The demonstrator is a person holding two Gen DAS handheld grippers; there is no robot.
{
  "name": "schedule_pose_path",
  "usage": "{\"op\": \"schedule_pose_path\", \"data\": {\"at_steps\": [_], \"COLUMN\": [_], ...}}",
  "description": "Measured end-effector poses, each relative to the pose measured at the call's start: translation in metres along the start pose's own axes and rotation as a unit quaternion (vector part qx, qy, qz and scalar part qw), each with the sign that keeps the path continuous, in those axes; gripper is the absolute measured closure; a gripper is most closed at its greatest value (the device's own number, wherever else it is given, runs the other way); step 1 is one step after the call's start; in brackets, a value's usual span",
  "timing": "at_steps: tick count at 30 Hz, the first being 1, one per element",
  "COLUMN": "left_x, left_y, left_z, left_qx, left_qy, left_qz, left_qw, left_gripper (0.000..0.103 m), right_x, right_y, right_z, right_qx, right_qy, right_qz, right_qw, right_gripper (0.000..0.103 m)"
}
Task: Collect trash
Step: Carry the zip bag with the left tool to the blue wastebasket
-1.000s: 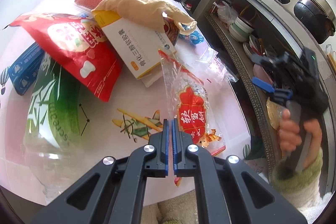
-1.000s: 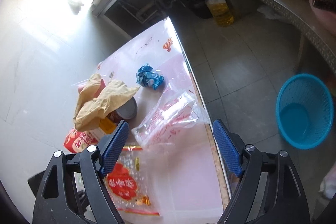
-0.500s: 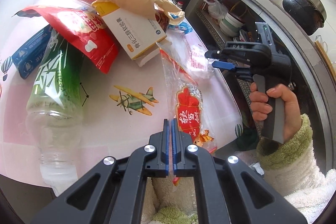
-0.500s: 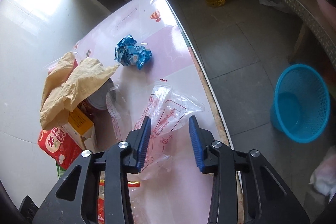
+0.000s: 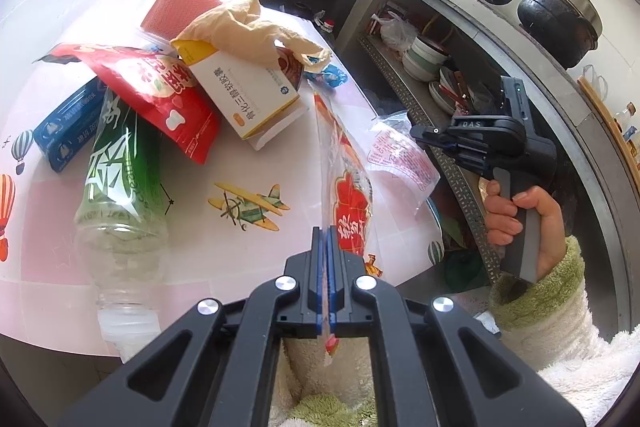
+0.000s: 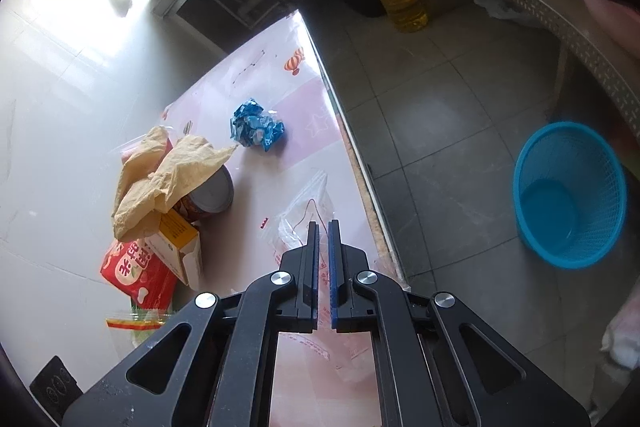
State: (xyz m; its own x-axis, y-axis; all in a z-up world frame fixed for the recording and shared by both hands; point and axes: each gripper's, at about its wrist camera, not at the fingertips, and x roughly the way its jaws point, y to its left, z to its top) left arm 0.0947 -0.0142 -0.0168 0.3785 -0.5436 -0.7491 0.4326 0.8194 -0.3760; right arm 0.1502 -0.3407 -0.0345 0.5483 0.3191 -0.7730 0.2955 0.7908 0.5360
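Observation:
My left gripper (image 5: pixel 324 231) is shut on a clear snack wrapper with a red label (image 5: pixel 349 205), which stands up edge-on from the pink table (image 5: pixel 224 155). My right gripper (image 6: pixel 323 227), also seen from the side as the right gripper (image 5: pixel 436 137) in a person's hand, is shut on a clear plastic bag with red print (image 6: pixel 304 211) at the table's right edge. That bag (image 5: pixel 400 155) hangs crumpled from its tips. A blue mesh basket (image 6: pixel 568 195) stands on the floor to the right.
Piled on the table are a green bottle (image 5: pixel 120 171), red snack bag (image 5: pixel 160 91), white and yellow box (image 5: pixel 248 99), tan paper bag (image 6: pixel 168 179), tin can (image 6: pixel 214 193), blue box (image 5: pixel 68 131) and crumpled blue wrapper (image 6: pixel 256 127). A metal shelf of dishes (image 5: pixel 428 67) runs behind.
The right gripper's wide jaws have shut on the clear printed bag. The left gripper has drawn back with the red-label wrapper, which now stands more upright.

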Motion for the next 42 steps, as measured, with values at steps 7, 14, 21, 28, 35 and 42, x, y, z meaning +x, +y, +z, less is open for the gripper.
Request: {"op": "schedule_pose_path", "data": {"at_steps": [7,14,21,28,35,42], "left_x": [0.001,0.003,-0.002,0.007,0.046,0.172], "left_y": [-0.004,0.001,-0.008,-0.046,-0.124,-0.215], "left_z": [-0.001,0.000,0.012,0.042,0.087,0.118], "left_qx": [-0.004,-0.012,0.009,0.055,0.126,0.203], "left_qy": [0.001,0.002,-0.015,-0.028,-0.025,0.092], "left_qz": [0.009,0.019,0.022,-0.012,-0.098,-0.099], "left_qw": [1.0000,0.9997,0.9996,0.9980,0.9869,0.9696], "left_gripper": [0.102,0.102,0.102,0.102,0.102,0.102], "right_x": [0.004,0.006,0.002,-0.054,-0.115,-0.097], "right_y": [0.008,0.034,0.026,-0.035,-0.136,-0.231], "right_z": [-0.023,-0.049,-0.059,-0.049,-0.048,-0.053], "right_qx": [-0.065,-0.200,-0.202,-0.070,0.082,0.206], "right_qy": [0.033,0.049,0.032,-0.051,-0.126,-0.107], "right_qz": [0.015,-0.034,-0.073,-0.057,-0.100,-0.129], "right_qw": [0.997,0.978,0.976,0.995,0.984,0.964], "right_gripper": [0.054,0.038,0.083,0.086,0.086,0.085]}}
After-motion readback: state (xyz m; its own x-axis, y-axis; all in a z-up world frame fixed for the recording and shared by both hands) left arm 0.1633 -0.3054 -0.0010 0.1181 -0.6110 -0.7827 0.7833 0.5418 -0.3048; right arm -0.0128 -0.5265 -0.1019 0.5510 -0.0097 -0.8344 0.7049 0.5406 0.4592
